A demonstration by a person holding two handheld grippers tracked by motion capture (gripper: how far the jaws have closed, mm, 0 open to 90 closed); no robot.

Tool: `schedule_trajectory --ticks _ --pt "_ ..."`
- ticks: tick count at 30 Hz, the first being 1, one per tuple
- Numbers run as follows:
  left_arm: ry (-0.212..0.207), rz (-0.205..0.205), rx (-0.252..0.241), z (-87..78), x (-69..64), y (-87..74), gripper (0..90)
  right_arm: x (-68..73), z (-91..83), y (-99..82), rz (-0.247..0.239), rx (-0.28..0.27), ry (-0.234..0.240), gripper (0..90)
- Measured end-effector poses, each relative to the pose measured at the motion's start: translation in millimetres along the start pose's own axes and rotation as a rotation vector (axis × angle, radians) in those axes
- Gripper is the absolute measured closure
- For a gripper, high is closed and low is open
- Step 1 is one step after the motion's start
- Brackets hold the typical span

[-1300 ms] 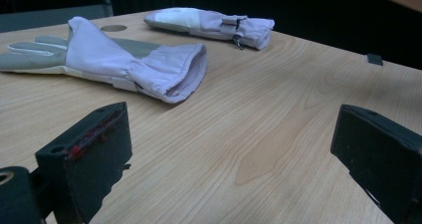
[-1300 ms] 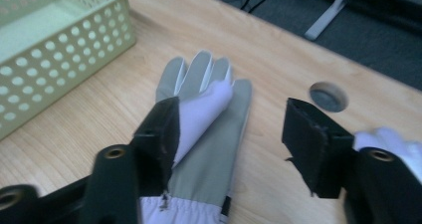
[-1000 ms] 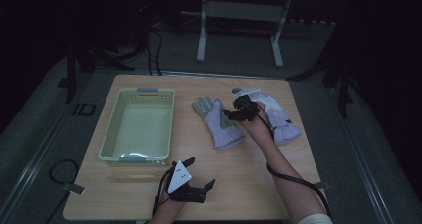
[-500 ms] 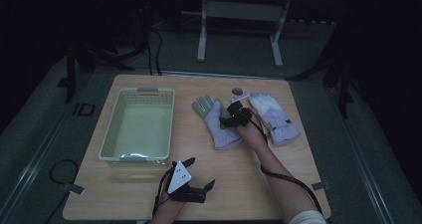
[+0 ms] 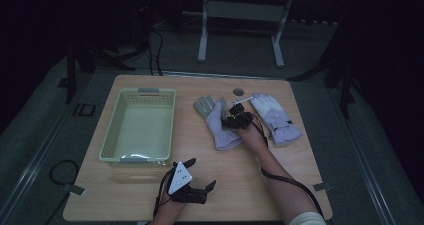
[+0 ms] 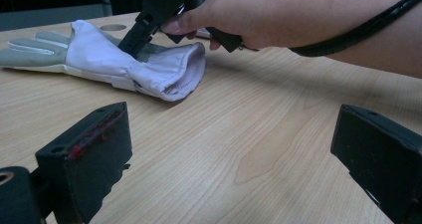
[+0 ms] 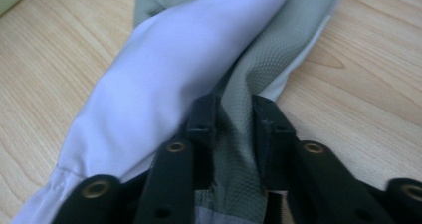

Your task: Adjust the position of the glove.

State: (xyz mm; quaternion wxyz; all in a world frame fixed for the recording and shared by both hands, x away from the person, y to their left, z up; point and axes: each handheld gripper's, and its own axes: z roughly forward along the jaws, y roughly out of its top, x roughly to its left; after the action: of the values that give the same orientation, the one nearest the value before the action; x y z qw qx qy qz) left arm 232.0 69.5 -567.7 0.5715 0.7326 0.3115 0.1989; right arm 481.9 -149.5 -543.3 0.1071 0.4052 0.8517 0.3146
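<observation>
Two pale lilac and grey gloves lie on the wooden table. The left glove [image 5: 214, 127] is flat, fingers pointing away. My right gripper [image 5: 234, 120] sits low on its right edge. Its jaws have just been closing, and they now pinch a fold of the glove's grey mesh fabric [image 7: 239, 74]; in the right gripper view the right gripper [image 7: 231, 119] has cloth bunched between its pads. The left gripper view shows that glove [image 6: 149, 67] with the right gripper [image 6: 137, 35] pressed into it. The other glove [image 5: 276, 117] lies to the right. My left gripper [image 5: 202, 172] rests open near the front edge, nothing between its jaws [image 6: 234, 134].
A pale green plastic basket [image 5: 111, 137] stands on the left half of the table. A small round grey disc [image 5: 238, 91] is set into the tabletop behind the gloves. A cable trails from the right forearm [image 5: 295, 185] toward the front right. Dark floor and a metal stand lie beyond.
My right gripper moved left and down from the right glove onto the left glove, and its jaws closed on the fabric. The left gripper stayed put.
</observation>
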Motion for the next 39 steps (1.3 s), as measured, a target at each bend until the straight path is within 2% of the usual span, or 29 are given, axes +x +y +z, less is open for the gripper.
schedule_trajectory --ticks 1,5,10,15,19,21,24,32,36,39 --pt "0.000 0.000 0.000 0.0 0.0 0.0 2.5 2.6 -0.4 -0.3 -0.014 -0.001 -0.010 75.5" --pt "0.000 0.000 0.000 0.0 0.0 0.0 2.5 10.3 -3.6 -0.5 0.000 -0.012 -0.047 81.7" --pt "0.001 -0.003 0.001 0.0 0.3 0.0 2.5 19.9 -17.6 1.1 0.030 -0.068 -0.044 83.1" --pt "0.002 -0.001 0.001 0.0 0.2 0.1 2.5 28.4 -47.6 6.1 0.086 -0.161 -0.042 83.3" --pt "0.002 0.000 0.001 0.0 0.2 0.1 2.5 32.2 -70.8 4.2 0.128 -0.211 -0.022 83.2" --pt "0.002 0.000 0.002 0.0 0.1 0.1 2.5 34.1 -81.2 1.6 0.144 -0.237 -0.028 83.3" --pt "0.002 -0.001 0.002 0.0 0.1 0.1 2.5 35.1 -99.4 -4.0 0.167 -0.273 -0.017 83.2" --pt "0.004 -0.001 0.002 0.2 -0.2 0.1 2.5 42.4 -132.7 -26.7 0.216 -0.343 -0.014 83.2" --pt "0.005 0.004 0.003 0.1 -0.4 0.2 2.5 54.7 -142.8 -40.4 0.194 -0.363 -0.035 83.1" --pt "0.006 0.004 0.002 0.2 -0.7 0.1 2.5 62.3 -145.2 -52.3 0.211 -0.373 -0.025 83.1"
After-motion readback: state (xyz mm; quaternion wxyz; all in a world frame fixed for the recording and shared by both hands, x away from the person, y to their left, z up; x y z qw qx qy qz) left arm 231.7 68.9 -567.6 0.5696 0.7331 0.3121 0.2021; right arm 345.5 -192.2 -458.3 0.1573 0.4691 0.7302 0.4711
